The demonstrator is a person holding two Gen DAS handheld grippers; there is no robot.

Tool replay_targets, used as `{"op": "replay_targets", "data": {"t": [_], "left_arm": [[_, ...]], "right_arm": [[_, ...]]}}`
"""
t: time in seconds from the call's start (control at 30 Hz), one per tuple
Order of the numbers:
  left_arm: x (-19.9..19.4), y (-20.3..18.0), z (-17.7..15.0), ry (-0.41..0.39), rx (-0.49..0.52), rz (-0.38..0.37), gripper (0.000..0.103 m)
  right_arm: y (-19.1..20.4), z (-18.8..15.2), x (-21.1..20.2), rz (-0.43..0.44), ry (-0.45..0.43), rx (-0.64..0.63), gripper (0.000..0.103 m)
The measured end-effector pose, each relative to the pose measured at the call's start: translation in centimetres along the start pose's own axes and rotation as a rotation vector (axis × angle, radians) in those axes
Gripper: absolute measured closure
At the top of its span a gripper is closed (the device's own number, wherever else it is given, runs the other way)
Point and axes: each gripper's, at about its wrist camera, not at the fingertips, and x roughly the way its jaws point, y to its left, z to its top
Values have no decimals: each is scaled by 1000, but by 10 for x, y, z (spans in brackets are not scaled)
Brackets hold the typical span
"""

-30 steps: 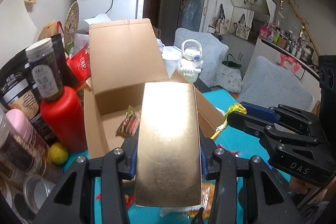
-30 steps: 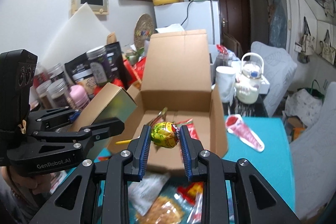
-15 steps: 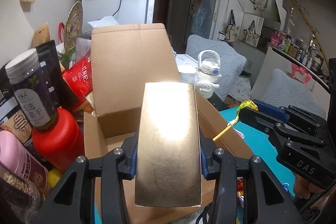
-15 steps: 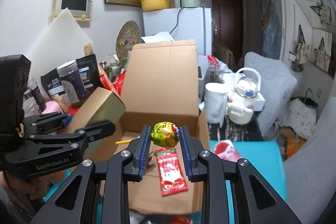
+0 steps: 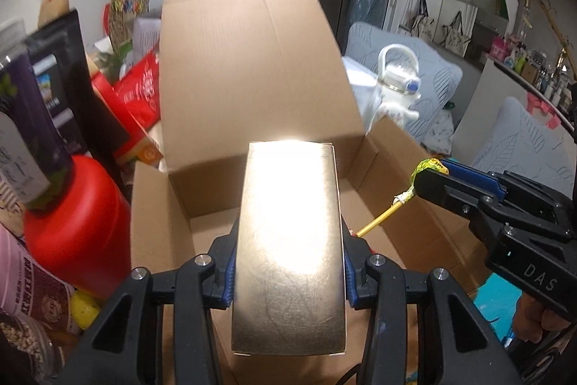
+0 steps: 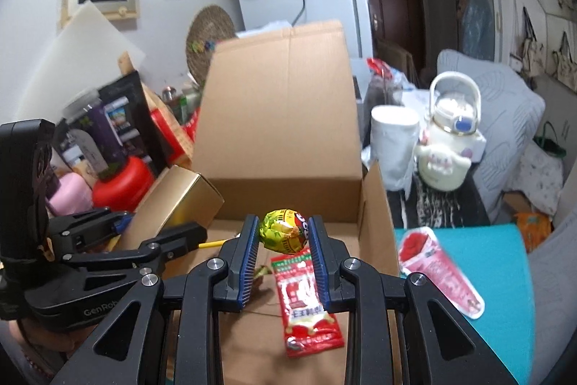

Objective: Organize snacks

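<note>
My left gripper [image 5: 288, 262] is shut on a gold box [image 5: 288, 240] and holds it over the open cardboard box [image 5: 252, 67]. The gold box also shows in the right wrist view [image 6: 180, 201]. My right gripper [image 6: 283, 237] is shut on a lollipop [image 6: 285, 230] with a green and yellow wrapper and a yellow stick, above the cardboard box [image 6: 281, 118]. The lollipop shows in the left wrist view [image 5: 427, 168] at the box's right wall. A red snack packet [image 6: 306, 302] lies on the box floor.
Left of the box stand a red jar [image 5: 75, 226], a purple-labelled jar [image 5: 25, 118], black bags and red packets. A pink cone packet [image 6: 440, 269] lies on the teal table [image 6: 505, 313]. A white kettle [image 6: 447, 147] and white cup [image 6: 393, 139] stand behind on the right.
Both grippers have moved forward over the cardboard box with their loads. The box interior now fills more of both views and the loose snacks on the table have dropped out of sight.
</note>
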Motion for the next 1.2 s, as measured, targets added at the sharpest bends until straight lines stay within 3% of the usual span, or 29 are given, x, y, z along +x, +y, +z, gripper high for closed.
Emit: {"op": "replay_targets", "data": {"t": [0.43,0.8,1.03,1.13,1.2], "left_arm": [[47,1,-15,148,-4,29,60],[57,4,-17,221,-16,43,56],[48,3,-13,201,-16,88,56],[42,4,-10,193,-21,106,45],[36,4,-8,177,-25,108,44]], "right_arm": [[-11,-19,40,-18,137,16,75],[-5,-31,61,-50,217,-26,74],[-1,-30,58,-56,227,-31,66],[0,-29,50,-65,222,-24,64],[1,-27,43,-74,207,-18,62]]}}
